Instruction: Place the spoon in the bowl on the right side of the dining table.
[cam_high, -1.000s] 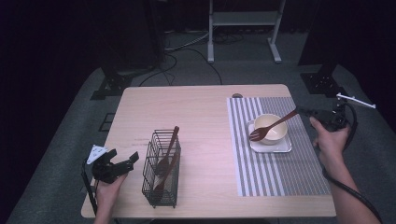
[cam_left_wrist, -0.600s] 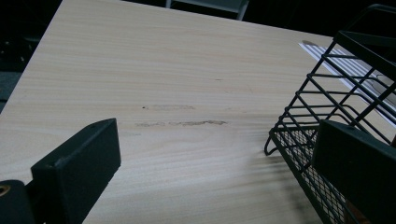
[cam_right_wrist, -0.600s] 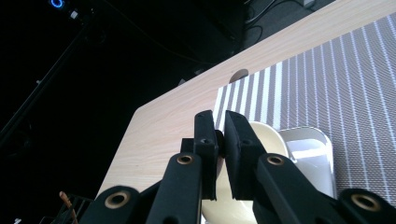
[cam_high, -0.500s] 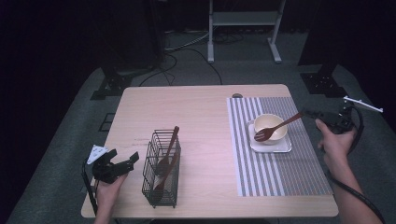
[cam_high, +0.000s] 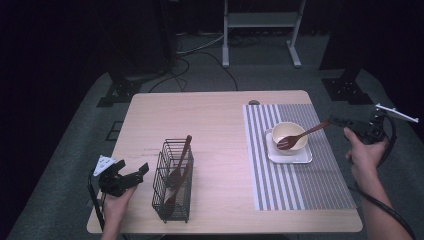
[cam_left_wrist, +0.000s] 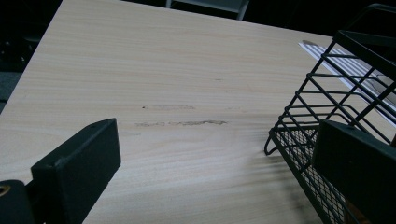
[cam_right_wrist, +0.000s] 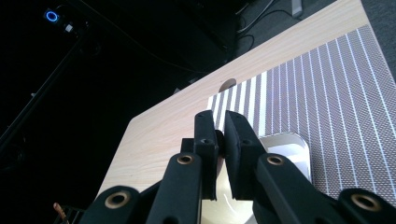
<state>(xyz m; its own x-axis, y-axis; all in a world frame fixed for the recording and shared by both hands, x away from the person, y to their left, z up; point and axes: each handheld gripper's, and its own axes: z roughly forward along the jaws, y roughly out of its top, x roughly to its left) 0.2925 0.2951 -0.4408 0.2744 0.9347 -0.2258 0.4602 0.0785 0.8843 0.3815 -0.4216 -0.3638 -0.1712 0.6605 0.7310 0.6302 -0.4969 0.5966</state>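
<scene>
Pale wooden table (cam_high: 215, 125): at three o'clock, the right gripper (cam_high: 341, 121) pinches a dark wooden fork (cam_high: 300, 136) over the cream bowl (cam_high: 289, 136). At eight o'clock, the left gripper (cam_high: 131, 171) sits spread beside the black wire basket (cam_high: 171, 181).

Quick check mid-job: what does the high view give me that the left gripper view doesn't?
High view adds: the bowl on its white plate, with the right gripper closed on the wooden utensil resting in it. Left gripper view adds: faint scuff marks on the tabletop, between its open jaws. Shared: wire basket, wooden table, striped mat.
</scene>
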